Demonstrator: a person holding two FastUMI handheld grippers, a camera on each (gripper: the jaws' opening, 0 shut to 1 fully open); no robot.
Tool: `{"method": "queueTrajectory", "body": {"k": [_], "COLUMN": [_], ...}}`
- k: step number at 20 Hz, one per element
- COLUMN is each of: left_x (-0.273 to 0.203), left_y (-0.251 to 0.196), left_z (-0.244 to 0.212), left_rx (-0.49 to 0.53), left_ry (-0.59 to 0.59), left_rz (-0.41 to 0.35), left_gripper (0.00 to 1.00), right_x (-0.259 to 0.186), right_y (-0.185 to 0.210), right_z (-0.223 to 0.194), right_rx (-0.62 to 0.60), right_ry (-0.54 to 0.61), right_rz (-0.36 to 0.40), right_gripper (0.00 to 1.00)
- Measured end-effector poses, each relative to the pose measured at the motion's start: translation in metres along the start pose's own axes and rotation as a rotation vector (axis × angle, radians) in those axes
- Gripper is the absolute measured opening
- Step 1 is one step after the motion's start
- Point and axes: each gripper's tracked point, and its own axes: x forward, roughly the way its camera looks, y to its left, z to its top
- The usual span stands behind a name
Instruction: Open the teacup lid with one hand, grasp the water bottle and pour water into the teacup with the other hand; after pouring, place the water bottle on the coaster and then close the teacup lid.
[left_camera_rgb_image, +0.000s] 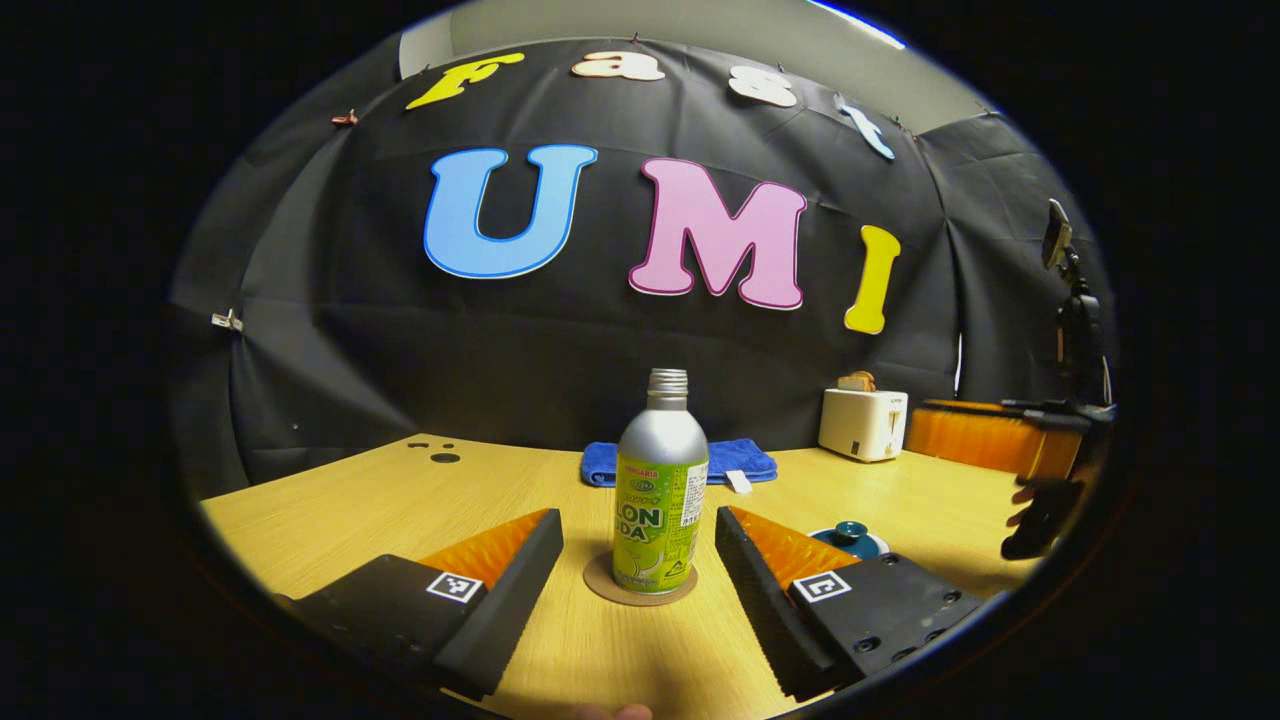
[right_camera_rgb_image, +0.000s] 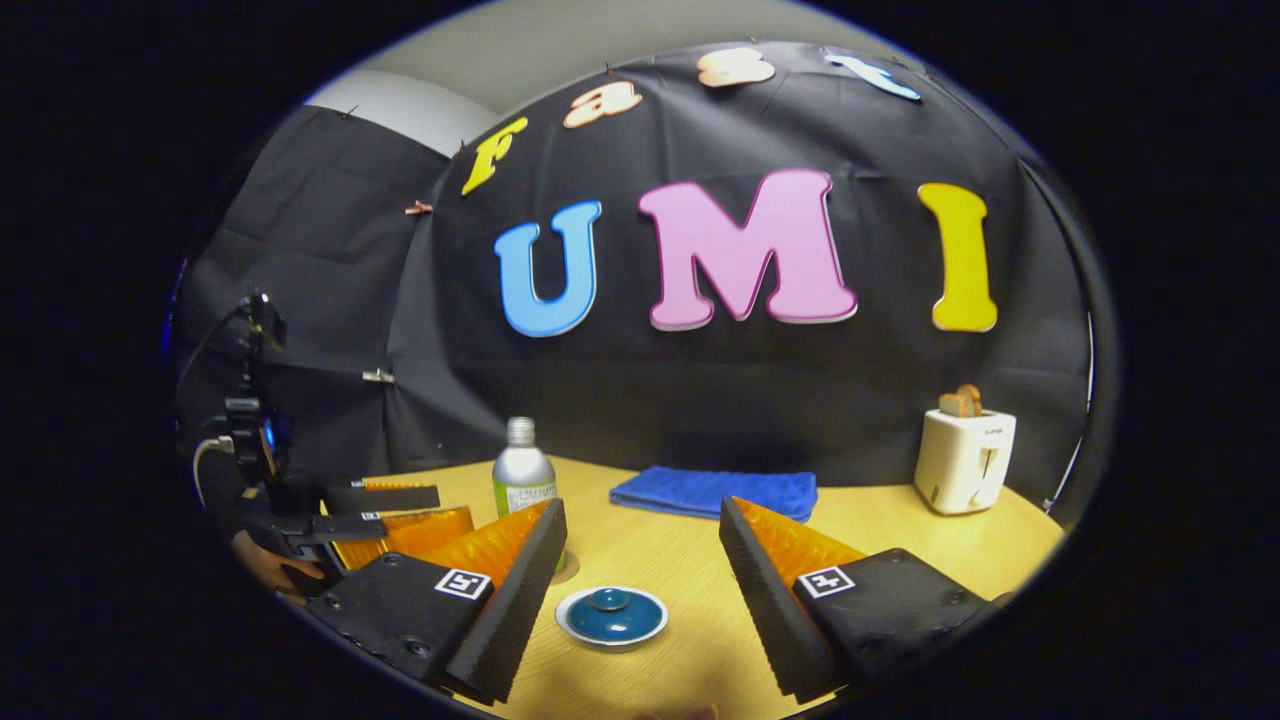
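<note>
Left gripper (left_camera_rgb_image: 638, 560) wide, nothing held; bottle (left_camera_rgb_image: 660, 490) upright on coaster (left_camera_rgb_image: 600, 585) between its fingers, untouched. Right gripper (right_camera_rgb_image: 640, 575) wide, hovering near the lidded teacup (right_camera_rgb_image: 611, 616) on the table (right_camera_rgb_image: 900, 545). Towel (right_camera_rgb_image: 715, 491) and toaster (right_camera_rgb_image: 964, 460) far behind
</note>
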Motion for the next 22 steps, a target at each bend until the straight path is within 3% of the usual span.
{"method": "queueTrajectory", "body": {"k": [5,22], "left_x": [0.0,0.0], "left_y": [0.001,-0.002], "left_z": [0.001,0.001], "left_rx": [-0.005,0.015], "left_ry": [-0.009,-0.011], "left_rz": [0.006,0.0], "left_gripper": [0.97,0.97], "right_x": [-0.029,-0.034], "right_y": [-0.024,-0.044], "right_z": [0.019,0.011], "right_rx": [-0.011,-0.039], "right_ry": [-0.079,-0.054], "right_rz": [-0.032,-0.084], "right_gripper": [0.95,0.96]}}
